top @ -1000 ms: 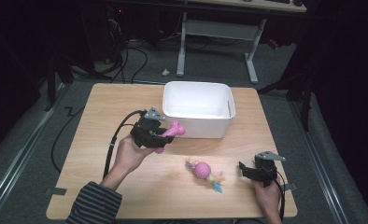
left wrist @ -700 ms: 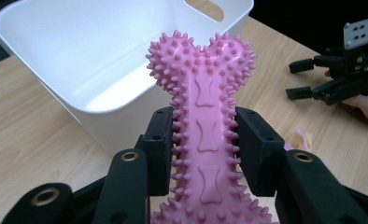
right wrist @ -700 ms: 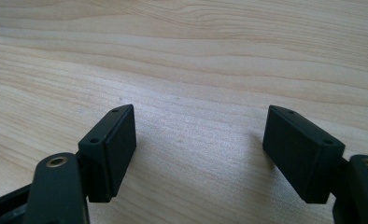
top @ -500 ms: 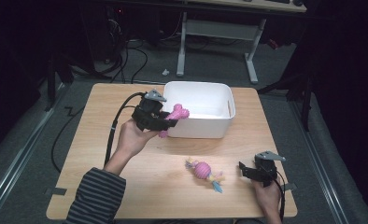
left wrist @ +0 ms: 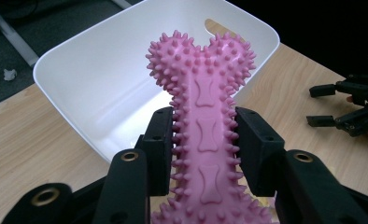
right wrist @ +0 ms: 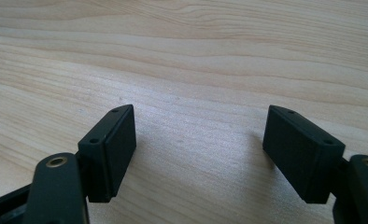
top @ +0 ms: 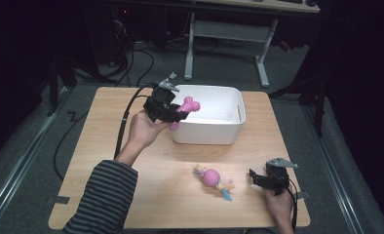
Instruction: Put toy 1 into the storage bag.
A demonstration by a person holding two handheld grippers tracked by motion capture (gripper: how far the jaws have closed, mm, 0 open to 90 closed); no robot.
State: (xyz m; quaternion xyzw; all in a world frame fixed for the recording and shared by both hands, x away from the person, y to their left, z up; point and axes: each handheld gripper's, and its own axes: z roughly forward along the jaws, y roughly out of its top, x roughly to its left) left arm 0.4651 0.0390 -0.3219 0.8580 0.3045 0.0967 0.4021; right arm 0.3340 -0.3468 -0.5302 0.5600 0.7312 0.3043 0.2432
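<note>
A pink spiky bone toy (top: 187, 107) (left wrist: 201, 121) is clamped across its shaft by my left gripper (top: 174, 113) (left wrist: 203, 140), which is shut on it. The toy's far knobbed end hangs over the left rim of the white bin (top: 209, 121) (left wrist: 98, 88), above its bare inside. On the table in front of the bin lies a pink ball toy with pale rope ends (top: 212, 179). My right gripper (top: 254, 177) (right wrist: 198, 149) rests low by the table's near right edge, open, with bare wood between its pads.
The wooden table (top: 107, 146) (right wrist: 182, 56) carries the bin at its far middle. The right gripper (left wrist: 345, 105) lies far off in the left gripper view. A striped sleeve (top: 107, 200) enters from the bottom left. Dark floor and desk legs (top: 263, 53) lie beyond.
The left hand has lifted the bone toy and carried it rightward from the table beside the bin to over the bin's left rim. The right gripper and the ball toy stayed put.
</note>
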